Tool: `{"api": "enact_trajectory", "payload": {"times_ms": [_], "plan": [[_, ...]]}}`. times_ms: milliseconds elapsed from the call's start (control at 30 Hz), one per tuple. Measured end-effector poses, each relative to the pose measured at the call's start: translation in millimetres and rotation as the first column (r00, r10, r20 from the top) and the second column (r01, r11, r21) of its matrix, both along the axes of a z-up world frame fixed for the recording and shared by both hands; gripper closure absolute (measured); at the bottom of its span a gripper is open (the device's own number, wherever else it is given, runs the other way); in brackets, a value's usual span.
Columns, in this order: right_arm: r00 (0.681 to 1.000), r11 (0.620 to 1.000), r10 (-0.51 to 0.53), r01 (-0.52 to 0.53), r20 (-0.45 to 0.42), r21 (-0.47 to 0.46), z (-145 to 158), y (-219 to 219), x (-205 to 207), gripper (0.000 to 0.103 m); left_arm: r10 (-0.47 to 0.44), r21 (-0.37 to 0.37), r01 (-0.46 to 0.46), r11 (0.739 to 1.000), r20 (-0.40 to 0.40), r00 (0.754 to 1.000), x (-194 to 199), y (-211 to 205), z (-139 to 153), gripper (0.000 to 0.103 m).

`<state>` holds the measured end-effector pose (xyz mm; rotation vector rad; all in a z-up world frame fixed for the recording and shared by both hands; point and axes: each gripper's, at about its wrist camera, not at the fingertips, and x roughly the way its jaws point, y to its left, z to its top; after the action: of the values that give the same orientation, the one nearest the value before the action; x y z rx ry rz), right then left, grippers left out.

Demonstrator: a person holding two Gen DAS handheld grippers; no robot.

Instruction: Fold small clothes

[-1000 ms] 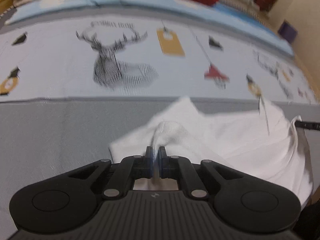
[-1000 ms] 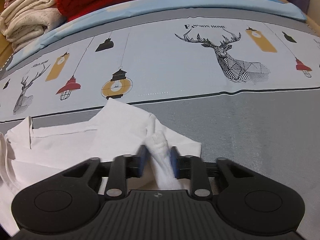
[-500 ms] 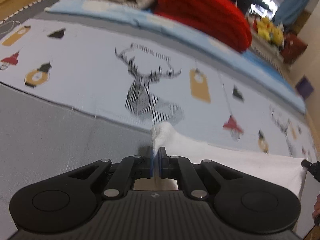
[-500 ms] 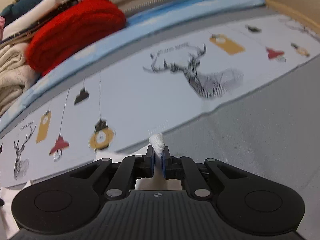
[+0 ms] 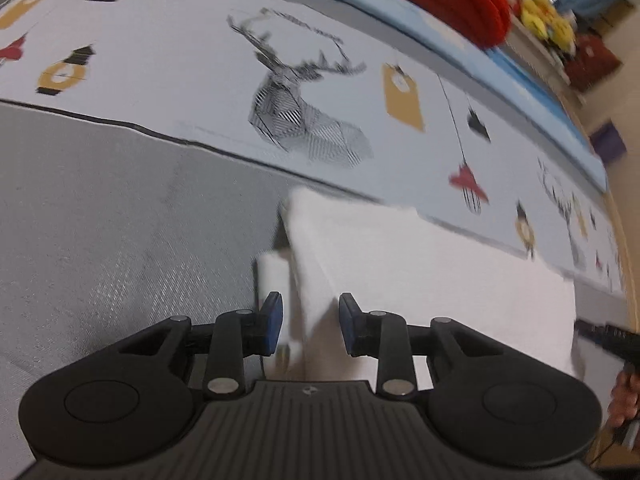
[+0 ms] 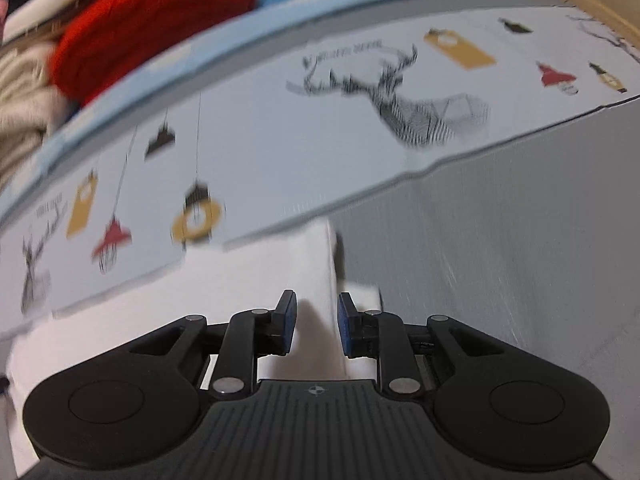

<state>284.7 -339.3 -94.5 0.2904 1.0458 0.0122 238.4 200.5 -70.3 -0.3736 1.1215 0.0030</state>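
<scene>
While both grippers' jaws have just opened off the white garment (image 5: 420,264), red knitwear (image 6: 148,24) lies beyond.

White garment (image 5: 420,264); grey, pale-blue deer-and-lantern bedsheet (image 5: 120,208); red knit (image 6: 148,28).

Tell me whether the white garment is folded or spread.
Folded: the white garment lies doubled, its upper layer's edge over a lower one.
</scene>
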Motion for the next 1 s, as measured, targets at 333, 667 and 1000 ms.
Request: {"api": "enact_trajectory", "payload": {"times_ms": [333,667,1000], "plan": [[0.994,0.999,-0.037,0.038,0.107,-0.009,19.7,-6.4,-24.2,0.1,0.017,0.067,-0.021,0.998,0.052,0.999,-19.7,-3.1,14.2,0.092],[0.99,0.992,0.12,-0.117,-0.08,0.037,16.0,-15.5,-63.2,0.075,-0.256,0.025,0.261,0.965,-0.129,0.958,-63.8,-22.1,3.3,0.057],[0.934,0.955,0.277,-0.293,-0.225,-0.038,8.2,-11.4,-106.5,0.098,-0.367,0.063,0.378,0.924,-0.142,0.919,-83.8,-21.3,6.8,0.102]]}}
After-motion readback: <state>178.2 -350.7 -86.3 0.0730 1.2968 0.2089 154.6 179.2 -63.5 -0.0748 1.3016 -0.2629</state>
